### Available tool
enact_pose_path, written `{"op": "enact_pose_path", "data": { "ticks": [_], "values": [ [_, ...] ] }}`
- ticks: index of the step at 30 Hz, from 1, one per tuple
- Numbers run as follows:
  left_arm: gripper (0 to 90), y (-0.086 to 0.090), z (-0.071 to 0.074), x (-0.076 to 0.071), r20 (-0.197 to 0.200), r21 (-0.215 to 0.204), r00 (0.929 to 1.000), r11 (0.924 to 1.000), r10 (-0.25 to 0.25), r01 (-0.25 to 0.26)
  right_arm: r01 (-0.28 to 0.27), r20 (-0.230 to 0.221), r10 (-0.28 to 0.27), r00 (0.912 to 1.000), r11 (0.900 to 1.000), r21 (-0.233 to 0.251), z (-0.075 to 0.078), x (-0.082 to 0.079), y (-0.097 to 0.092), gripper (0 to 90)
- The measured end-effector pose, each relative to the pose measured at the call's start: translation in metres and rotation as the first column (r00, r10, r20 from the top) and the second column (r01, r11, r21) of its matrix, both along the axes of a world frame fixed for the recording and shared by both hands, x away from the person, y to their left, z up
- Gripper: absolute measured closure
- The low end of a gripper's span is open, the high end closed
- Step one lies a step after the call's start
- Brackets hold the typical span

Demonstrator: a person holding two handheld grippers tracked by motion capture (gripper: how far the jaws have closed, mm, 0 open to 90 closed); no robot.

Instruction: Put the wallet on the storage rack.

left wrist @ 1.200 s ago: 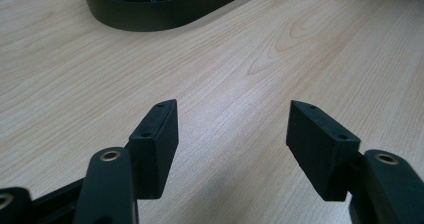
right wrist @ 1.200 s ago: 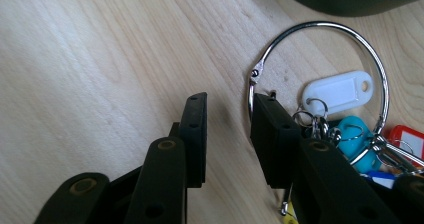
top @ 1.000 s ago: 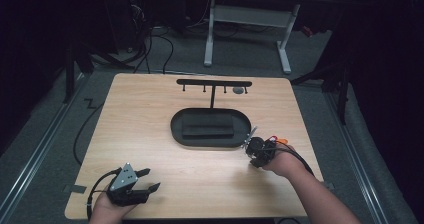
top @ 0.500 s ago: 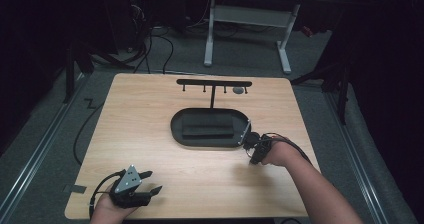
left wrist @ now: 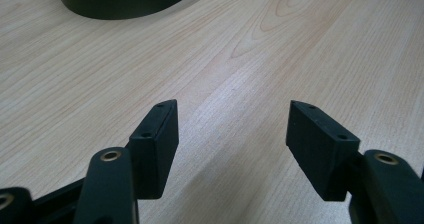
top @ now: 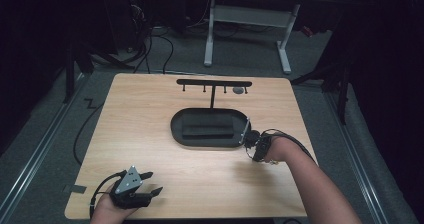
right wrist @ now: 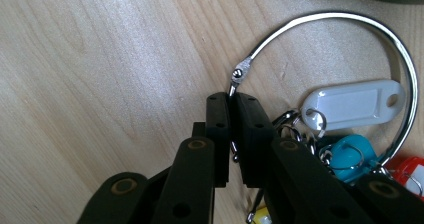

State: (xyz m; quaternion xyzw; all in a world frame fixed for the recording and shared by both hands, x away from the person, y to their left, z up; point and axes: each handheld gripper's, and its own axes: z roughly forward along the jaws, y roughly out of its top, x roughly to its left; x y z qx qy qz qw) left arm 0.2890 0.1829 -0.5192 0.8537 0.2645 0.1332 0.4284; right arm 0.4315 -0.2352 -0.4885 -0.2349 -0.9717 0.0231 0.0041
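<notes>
1. Dark floor with cables and a white metal desk frame (top: pixel 245 29) lies behind the light wooden table (top: pixel 150 114), which carries everything in the scene.
2. On the middle of the table sits a black oval tray (top: pixel 207 127), and behind it stands a black T-shaped rack with small hooks (top: pixel 213 84).
3. The right gripper (right wrist: pixel 233 101) is just beside the right end of the tray, and in the high view (top: pixel 248 141) it rests low over the wood.
4. Its jaws have just been closing and now pinch the large silver metal key ring (right wrist: pixel 350 19) close to the hinged joint of the ring.
5. The ring lies on the table, near the rim of the tray, and it curves away to the right in the right gripper view.
6. On the ring hang a white plastic key tag (right wrist: pixel 352 104), a turquoise tag (right wrist: pixel 350 154) and a red tag (right wrist: pixel 412 171), together with some small split rings.
7. The left gripper (left wrist: pixel 232 129) is at the near left corner of the table (top: pixel 147 184), well apart from the tray.
8. Its jaws stand wide apart with nothing between them, only bare wood.
</notes>
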Motion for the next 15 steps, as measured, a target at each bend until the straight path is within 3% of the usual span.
{"op": "enact_pose_path", "data": {
  "ticks": [4,8,15],
  "values": [
    [38.4,-0.002,0.000,-0.001,0.005,0.000,1.0000,1.0000,-0.001,0.001,0.001,0.025,-0.001,0.9997,0.9996,-0.028,0.000,-0.004,0.004,86.4],
    [38.4,-0.002,0.001,-0.002,0.005,0.000,1.0000,1.0000,-0.004,0.004,0.027,0.037,-0.027,0.9989,0.9995,-0.014,0.000,-0.006,0.003,86.3],
    [38.4,-0.003,0.000,-0.002,0.002,0.004,1.0000,1.0000,-0.007,0.007,0.010,0.078,-0.006,0.9970,0.9989,-0.046,0.000,-0.012,0.007,87.2]
  ]
}}
